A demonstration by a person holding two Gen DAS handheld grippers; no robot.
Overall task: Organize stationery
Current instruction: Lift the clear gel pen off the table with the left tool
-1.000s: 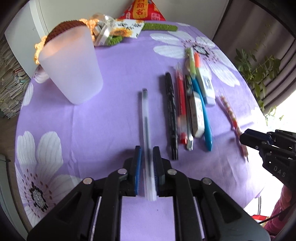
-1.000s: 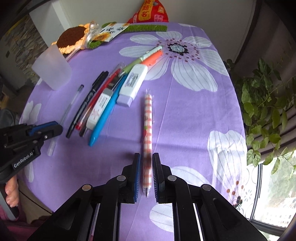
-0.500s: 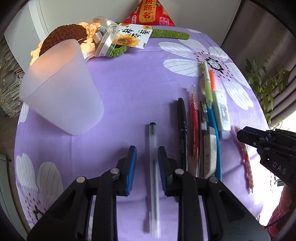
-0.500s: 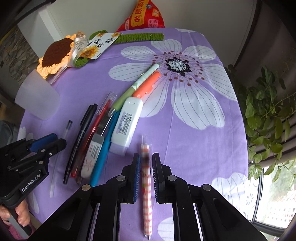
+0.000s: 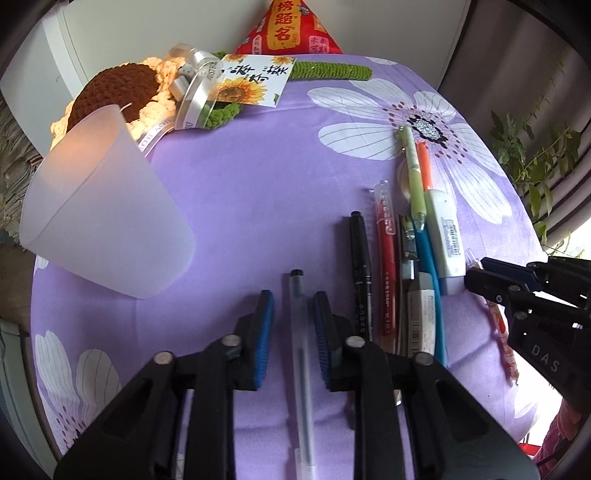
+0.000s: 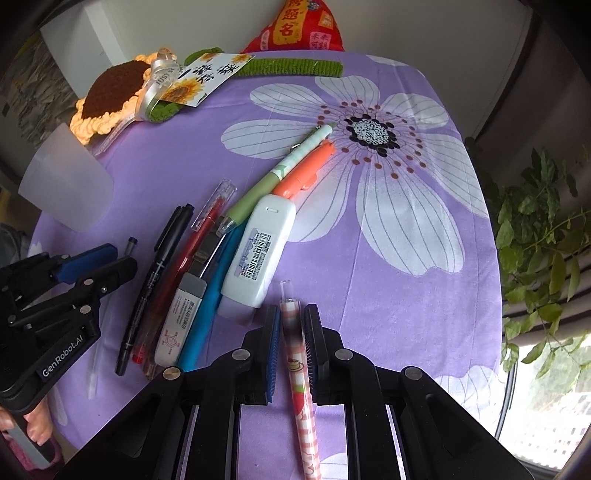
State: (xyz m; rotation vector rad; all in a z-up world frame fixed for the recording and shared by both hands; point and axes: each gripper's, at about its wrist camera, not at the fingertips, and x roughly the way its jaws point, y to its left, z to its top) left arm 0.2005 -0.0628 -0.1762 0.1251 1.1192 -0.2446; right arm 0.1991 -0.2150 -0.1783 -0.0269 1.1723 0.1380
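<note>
A clear gel pen (image 5: 300, 343) lies on the purple cloth between the jaws of my left gripper (image 5: 293, 308), which is open and straddles it without touching. A red-and-white checked pen (image 6: 300, 384) lies between the jaws of my right gripper (image 6: 290, 325), which stand narrowly apart around it. A frosted plastic cup (image 5: 99, 206) stands at the left. A row of pens lies between the grippers: black marker (image 5: 360, 266), red pen (image 5: 386, 258), blue pen (image 5: 430, 273), green pen (image 6: 269, 184), orange highlighter (image 6: 306, 170), white correction tape (image 6: 258, 251).
A crocheted sunflower (image 5: 114, 92) with ribbon and a sunflower card (image 5: 251, 79) sits at the back left. A red pouch (image 5: 288, 27) leans at the back edge. A leafy plant (image 6: 539, 221) stands beyond the table's right edge.
Both grippers have moved forward along their pens. The left gripper's jaws have opened wider around the clear pen. The right gripper's jaws have opened slightly around the checked pen.
</note>
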